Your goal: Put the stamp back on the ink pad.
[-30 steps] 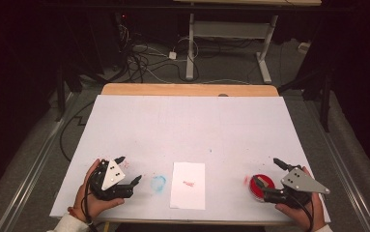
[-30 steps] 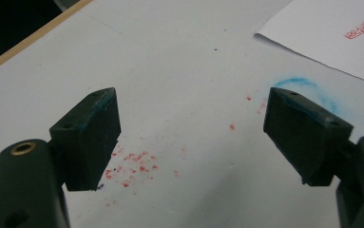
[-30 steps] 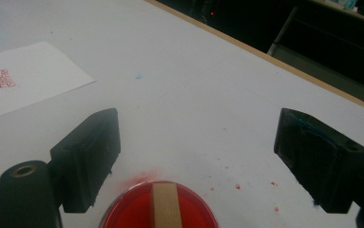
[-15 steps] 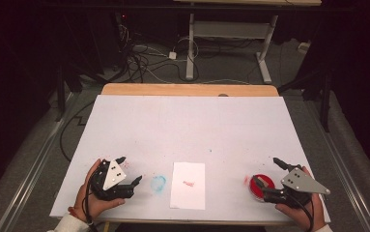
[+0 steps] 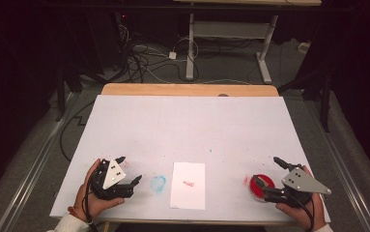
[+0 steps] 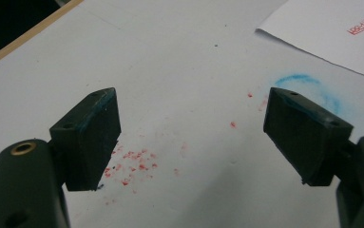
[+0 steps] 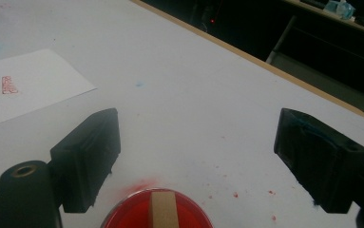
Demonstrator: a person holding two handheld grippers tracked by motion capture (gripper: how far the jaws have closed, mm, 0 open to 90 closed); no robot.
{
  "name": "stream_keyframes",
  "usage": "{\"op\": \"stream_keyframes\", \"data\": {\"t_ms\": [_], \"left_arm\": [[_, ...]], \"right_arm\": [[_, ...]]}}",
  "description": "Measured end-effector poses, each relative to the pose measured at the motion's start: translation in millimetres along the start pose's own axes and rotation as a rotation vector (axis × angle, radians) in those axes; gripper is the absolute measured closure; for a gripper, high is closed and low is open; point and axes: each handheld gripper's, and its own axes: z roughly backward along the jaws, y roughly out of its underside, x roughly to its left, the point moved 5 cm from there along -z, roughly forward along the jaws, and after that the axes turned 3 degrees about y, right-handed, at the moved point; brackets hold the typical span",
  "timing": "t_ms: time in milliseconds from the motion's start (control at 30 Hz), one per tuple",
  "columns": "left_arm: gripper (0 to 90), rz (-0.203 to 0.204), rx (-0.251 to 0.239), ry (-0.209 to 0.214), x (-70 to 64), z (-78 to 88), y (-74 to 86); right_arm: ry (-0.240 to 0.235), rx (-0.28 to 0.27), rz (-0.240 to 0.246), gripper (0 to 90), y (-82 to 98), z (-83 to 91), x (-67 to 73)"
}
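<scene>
A white paper sheet [image 5: 188,185] with a small red stamp mark [image 5: 188,183] lies at the front middle of the table; it also shows as the sheet [image 6: 341,38] and the sheet [image 7: 23,88] in the gripper views. A round red ink pad [image 5: 262,186] sits at the front right, with a tan strip across the pad [image 7: 163,211]. My right gripper [image 5: 275,177] stands open just right of it, nothing between its jaws. My left gripper [image 5: 128,170] is open near the front left edge, over red ink specks [image 6: 132,166], beside a blue ink ring [image 5: 159,183].
The white table cover [image 5: 187,125] stretches far back to a wooden edge [image 5: 187,90]. Cables and a desk frame [image 5: 231,34] lie on the floor beyond. A small blue dot [image 5: 210,150] marks the cover. Dark floor drops off on both sides.
</scene>
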Motion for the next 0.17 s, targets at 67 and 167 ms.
{"op": "stream_keyframes", "data": {"t_ms": [67, 167], "left_arm": [[19.3, 0.001, 0.001, 0.001, 0.0, -0.6, -0.1], [19.4, 0.003, 0.006, 0.000, 0.1, -1.9, 0.6]], "right_arm": [[0.005, 0.002, 0.006, 15.7, 0.1, -0.1, -0.5], [0.028, -0.006, 0.019, 15.7, -1.4, 1.1, -3.8]]}}
